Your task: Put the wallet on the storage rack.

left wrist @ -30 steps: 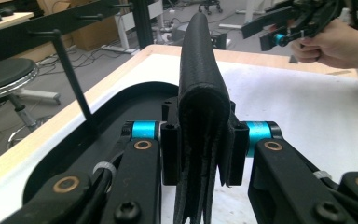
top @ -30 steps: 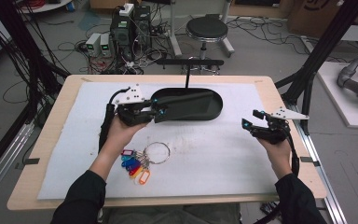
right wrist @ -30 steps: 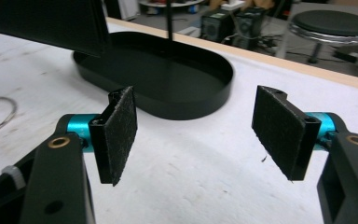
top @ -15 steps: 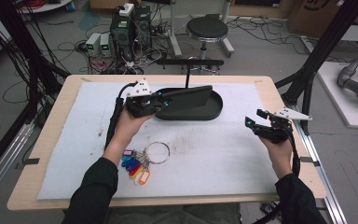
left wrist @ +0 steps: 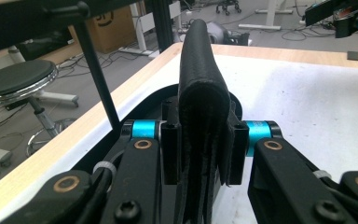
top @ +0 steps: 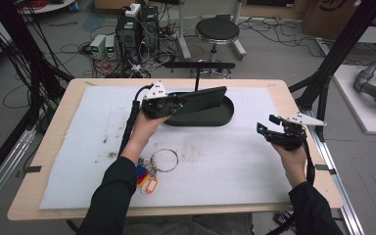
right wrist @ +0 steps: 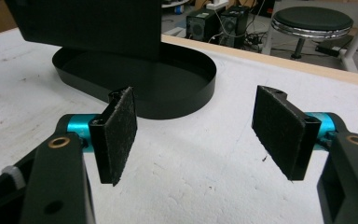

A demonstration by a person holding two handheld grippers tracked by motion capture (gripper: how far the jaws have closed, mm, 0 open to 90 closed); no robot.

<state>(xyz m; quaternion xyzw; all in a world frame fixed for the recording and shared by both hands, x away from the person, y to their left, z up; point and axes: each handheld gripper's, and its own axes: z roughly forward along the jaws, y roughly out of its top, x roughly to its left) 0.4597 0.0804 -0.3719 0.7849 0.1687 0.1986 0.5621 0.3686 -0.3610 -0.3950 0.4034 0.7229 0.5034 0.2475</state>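
left tool point(top: 172, 104) clamping flat black leather wallet point(top: 200, 99), holding it over black oval plastic tray point(top: 227, 116) at 12 o'clock on white surface point(top: 78, 147) | wallet's long axis pointing 3 o'clock | right tool point(top: 267, 129) hanging wide open, empty, at 4 o'clock from tray

Partial dark printed characters are seen on the brown cardboard box point(left wrist: 114, 25) standing on the floor beyond the table's far edge; they cannot be read reliably. No other legible text, label or number is found.
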